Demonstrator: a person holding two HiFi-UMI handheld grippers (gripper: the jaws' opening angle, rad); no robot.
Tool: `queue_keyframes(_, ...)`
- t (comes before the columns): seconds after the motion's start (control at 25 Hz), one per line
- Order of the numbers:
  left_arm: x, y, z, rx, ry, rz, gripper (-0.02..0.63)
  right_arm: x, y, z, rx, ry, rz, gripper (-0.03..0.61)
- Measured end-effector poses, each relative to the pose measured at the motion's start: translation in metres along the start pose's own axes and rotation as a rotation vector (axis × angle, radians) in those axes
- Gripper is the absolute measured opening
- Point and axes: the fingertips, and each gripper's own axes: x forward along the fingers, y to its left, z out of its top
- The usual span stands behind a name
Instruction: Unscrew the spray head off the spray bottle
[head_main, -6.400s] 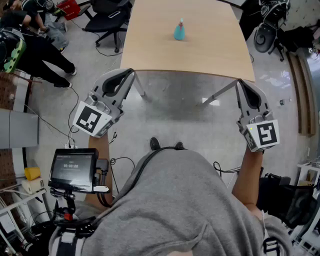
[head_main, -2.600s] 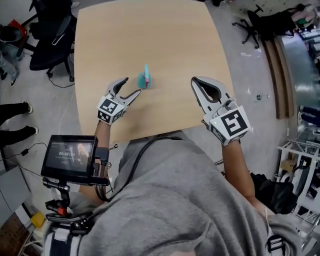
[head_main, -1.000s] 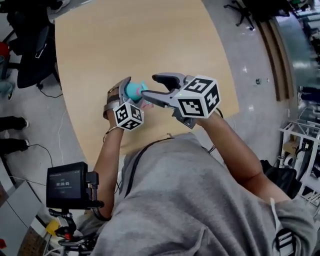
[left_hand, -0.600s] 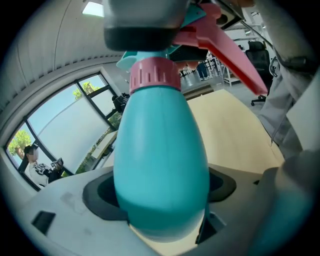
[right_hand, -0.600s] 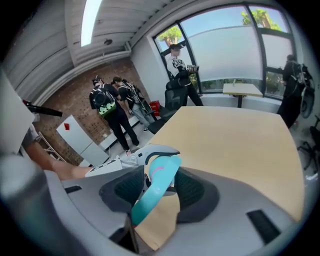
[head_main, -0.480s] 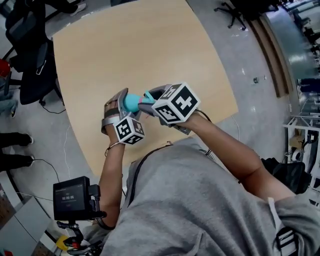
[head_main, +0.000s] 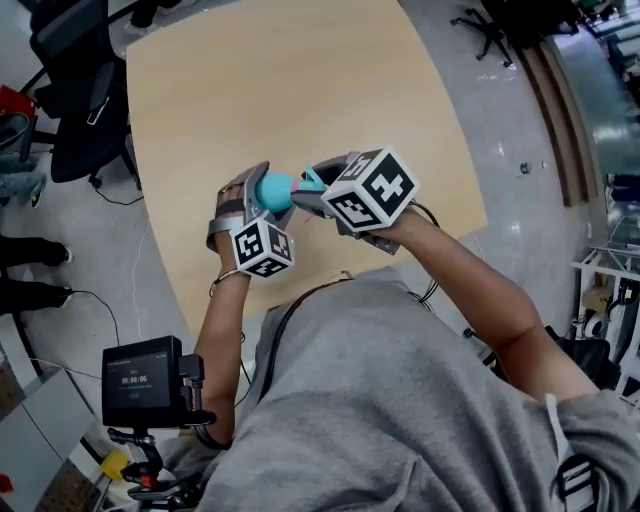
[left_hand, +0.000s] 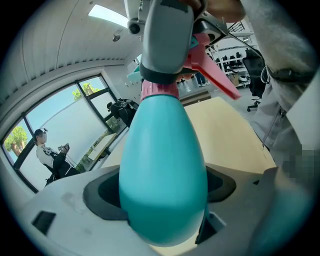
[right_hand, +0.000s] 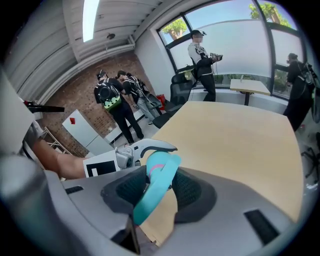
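Left tongs (left_hand: 161, 197) grip the spray bottle (left_hand: 162, 150) wide, mid-air over the desk (head_main: 300, 90), right tongs (right_hand: 160, 190) just closing on its spray head (head_main: 308, 181); risk: slick tapered body spins under torque.

No legible text (screen (head_main: 141, 381) too small)

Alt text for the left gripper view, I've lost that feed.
A teal spray bottle fills the frame, its body clamped in the left gripper. Above its pink collar, the right gripper, jaws just closed, grips the spray head, pink trigger jutting right over the table.
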Motion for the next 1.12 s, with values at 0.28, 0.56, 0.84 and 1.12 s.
queue_keyframes(0.28, 0.005, -0.002, 0.009, -0.048, -0.072, -0.098, 0.417, -0.004, 0.007, 0.009, -0.329, 0.032, -0.035, 0.132)
queue_keyframes(0.56, -0.009, -0.049, 0.011, -0.089, -0.16, -0.329, 0.417, 0.0, 0.037, -0.031, -1.357, 0.203, 0.057, 0.132)
queue_keyframes(0.84, -0.008, -0.045, 0.02, -0.307, -0.218, -0.32, 0.417, -0.007, 0.03, -0.012, -1.286, 0.03, -0.007, 0.166)
queue_keyframes(1.12, 0.002, 0.02, -0.011, -0.493, -0.124, 0.095, 0.419, -0.056, -0.012, 0.038, 0.15, -0.526, -0.032, 0.304)
